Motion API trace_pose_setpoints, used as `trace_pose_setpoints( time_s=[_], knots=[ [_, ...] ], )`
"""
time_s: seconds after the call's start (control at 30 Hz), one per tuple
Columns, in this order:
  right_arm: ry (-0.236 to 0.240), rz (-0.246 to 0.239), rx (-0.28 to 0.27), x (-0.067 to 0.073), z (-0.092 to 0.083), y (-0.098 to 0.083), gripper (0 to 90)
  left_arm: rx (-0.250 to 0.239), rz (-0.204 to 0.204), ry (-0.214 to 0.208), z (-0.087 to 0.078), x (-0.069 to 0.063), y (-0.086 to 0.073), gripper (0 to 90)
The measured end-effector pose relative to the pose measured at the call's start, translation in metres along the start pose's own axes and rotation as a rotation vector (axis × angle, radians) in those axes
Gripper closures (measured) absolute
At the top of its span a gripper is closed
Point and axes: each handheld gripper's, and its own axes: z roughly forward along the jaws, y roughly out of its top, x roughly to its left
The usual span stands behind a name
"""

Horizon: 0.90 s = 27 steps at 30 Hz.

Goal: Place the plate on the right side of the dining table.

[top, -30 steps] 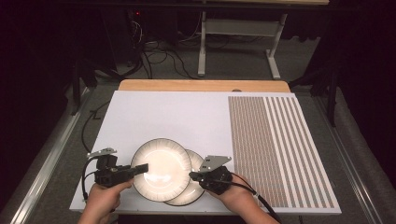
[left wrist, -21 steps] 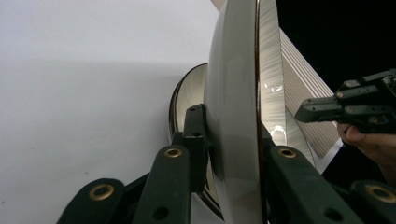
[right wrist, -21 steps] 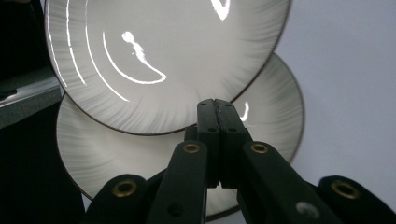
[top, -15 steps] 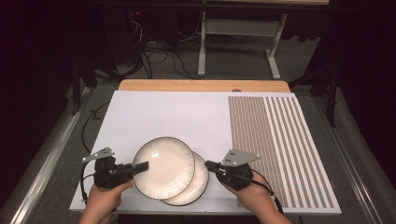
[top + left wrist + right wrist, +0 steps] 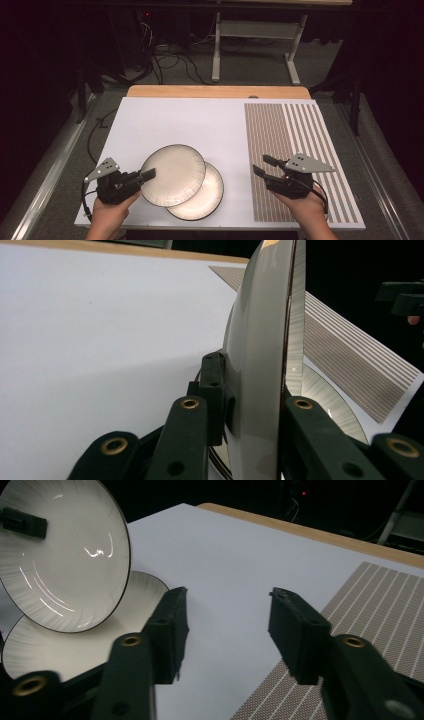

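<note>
A white tabletop (image 5: 190, 125) fills the middle of the high view, edged at its far side by a strip of pale wood (image 5: 215, 91). On its right side lies a brown striped mat (image 5: 295, 135) — fine close lines toward the middle, broader pale bands toward the outer edge. Beyond the tabletop a grey carpeted floor (image 5: 260, 65) carries a tangle of black cables (image 5: 170, 57) and the white metal frame of another desk (image 5: 255, 35), standing on 2 legs. Grey metal rails (image 5: 45, 175) run along both sides of the tabletop. The room behind is dark — a small red light (image 5: 146, 13) glows at the back.
</note>
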Motion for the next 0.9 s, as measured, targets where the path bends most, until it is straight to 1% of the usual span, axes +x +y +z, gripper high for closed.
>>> trace_pose_setpoints(
  time_s=[0.07,0.1,0.13,0.17,0.2,0.23,0.27,0.37,0.4,0.43,0.53,0.57,0.7,0.73,0.8,0.83,0.87,0.9],
  knots=[
    [-0.008,-0.001,-0.012,-0.002,-0.004,-0.001,36.1,-0.014,0.027,0.009,-0.001,-0.002,0.001,79.2],
    [-0.013,-0.006,-0.019,-0.002,-0.006,-0.002,32.4,-0.014,0.027,0.009,-0.001,-0.002,0.001,79.2],
    [-0.013,-0.006,-0.019,-0.002,-0.006,-0.002,32.4,-0.02,0.043,0.013,-0.001,-0.003,0.001,79.2],
    [-0.023,-0.01,-0.031,-0.002,-0.01,-0.003,25.2,-0.025,0.061,0.02,-0.001,-0.005,0.001,79.2],
    [-0.023,-0.01,-0.031,-0.002,-0.01,-0.003,25.2,-0.025,0.061,0.02,-0.001,-0.005,0.001,79.2],
    [-0.033,-0.012,-0.042,-0.002,-0.013,-0.004,18.8,-0.028,0.074,0.024,-0.002,-0.006,0.001,79.2],
    [-0.033,-0.012,-0.042,-0.002,-0.013,-0.004,18.8,-0.028,0.074,0.024,-0.002,-0.006,0.001,79.1],
    [-0.054,-0.019,-0.052,-0.004,-0.016,-0.007,7.7,-0.032,0.092,0.023,-0.002,-0.006,0.0,79.1],
    [-0.054,-0.019,-0.052,-0.004,-0.016,-0.007,7.7,-0.032,0.092,0.023,-0.002,-0.006,0.0,79.0],
    [-0.063,-0.014,-0.048,-0.005,-0.015,-0.009,0.4,-0.033,0.102,0.023,-0.003,-0.007,0.001,79.1],
    [-0.061,-0.014,-0.046,-0.006,-0.014,-0.01,0.3,-0.032,0.113,0.023,-0.003,-0.008,0.001,79.0],
    [-0.059,-0.013,-0.045,-0.006,-0.013,-0.01,0.3,-0.027,0.124,0.02,-0.003,-0.008,0.002,78.9],
    [-0.051,-0.019,-0.045,-0.004,-0.011,-0.009,0.3,-0.025,0.135,0.014,-0.003,-0.008,0.002,79.0],
    [-0.043,-0.03,-0.043,-0.002,-0.007,-0.007,0.4,-0.024,0.137,0.014,-0.003,-0.009,0.002,79.0],
    [-0.037,-0.024,-0.039,0.0,-0.005,-0.006,0.4,-0.023,0.142,0.012,-0.003,-0.009,0.003,78.9],
    [-0.034,-0.031,-0.035,0.003,0.0,-0.003,0.7,-0.023,0.146,0.014,-0.003,-0.009,0.003,78.9],
    [-0.034,-0.031,-0.035,0.003,0.0,-0.003,0.7,-0.023,0.146,0.014,-0.003,-0.009,0.003,78.9],
    [-0.022,-0.043,-0.033,0.007,0.006,0.0,0.8,-0.023,0.147,0.014,-0.003,-0.009,0.003,78.9]
  ],
)
